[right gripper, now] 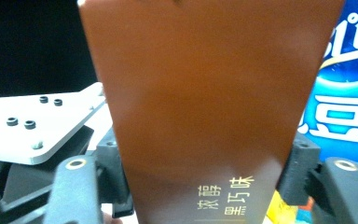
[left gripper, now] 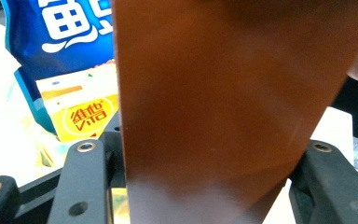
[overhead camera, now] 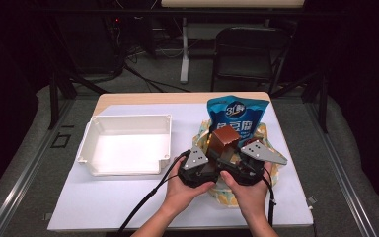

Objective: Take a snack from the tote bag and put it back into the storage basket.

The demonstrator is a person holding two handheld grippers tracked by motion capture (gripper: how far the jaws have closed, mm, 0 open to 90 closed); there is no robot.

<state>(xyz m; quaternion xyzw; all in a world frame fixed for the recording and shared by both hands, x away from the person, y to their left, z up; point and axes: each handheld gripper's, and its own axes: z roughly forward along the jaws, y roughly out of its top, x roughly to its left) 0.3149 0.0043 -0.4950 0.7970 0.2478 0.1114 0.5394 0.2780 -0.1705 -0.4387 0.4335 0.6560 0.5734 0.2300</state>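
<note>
two tools pinching one brown box [overhead camera: 223, 139] — left tool [overhead camera: 211, 159], right tool [overhead camera: 235, 157] — blue bag [overhead camera: 237, 118] behind

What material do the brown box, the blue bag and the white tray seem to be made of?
The brown box looks like coated cardboard: flat faces, straight edges, a soft sheen, gold print. The blue bag looks like glossy plastic film: it shines and creases. The white tray looks like rigid moulded plastic, matte, with rounded corners and a rim. These are guesses from appearance only.

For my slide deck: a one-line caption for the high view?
Both grippers, left and right, grip one brown box beside a white tray.
</note>
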